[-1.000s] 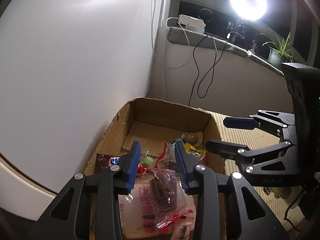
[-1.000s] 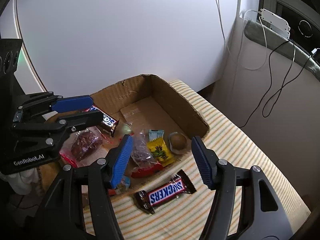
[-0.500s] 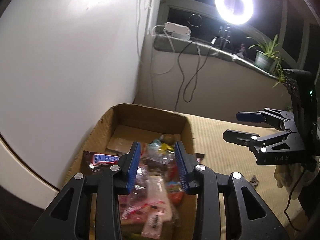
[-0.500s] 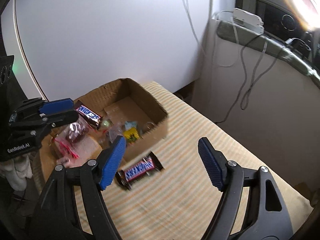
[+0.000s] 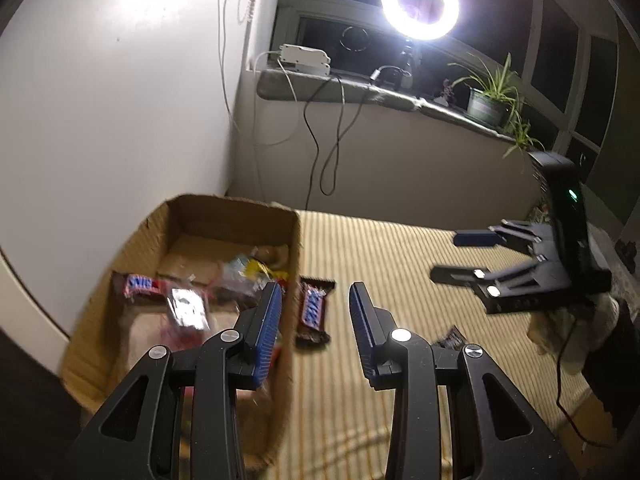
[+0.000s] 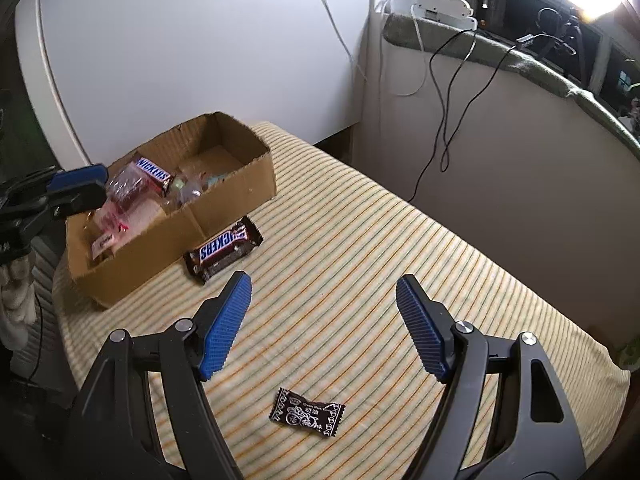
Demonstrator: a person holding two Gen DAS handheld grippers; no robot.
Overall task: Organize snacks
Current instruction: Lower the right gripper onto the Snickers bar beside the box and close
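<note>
A cardboard box sat at one end of a striped tablecloth, close to the white wall, and held a jumble of snacks: a Snickers bar lay against the box's far-left wall, a clear red-trimmed bag rested just beside that bar, and small yellow and pale wrapped sweets were heaped toward the box's far corner. A second Snickers bar lay on the cloth outside the box, just beside its long side wall. A small dark wrapped candy lay well apart from the box, on the cloth. The left gripper hung over the box's near edge with its jaws parted and nothing between them, one blue finger above the box and the other above the cloth. The right gripper hovered well away from the box, jaws spread wide and empty, above the dark candy. Beyond the box, a ring light glared above the windowsill.
</note>
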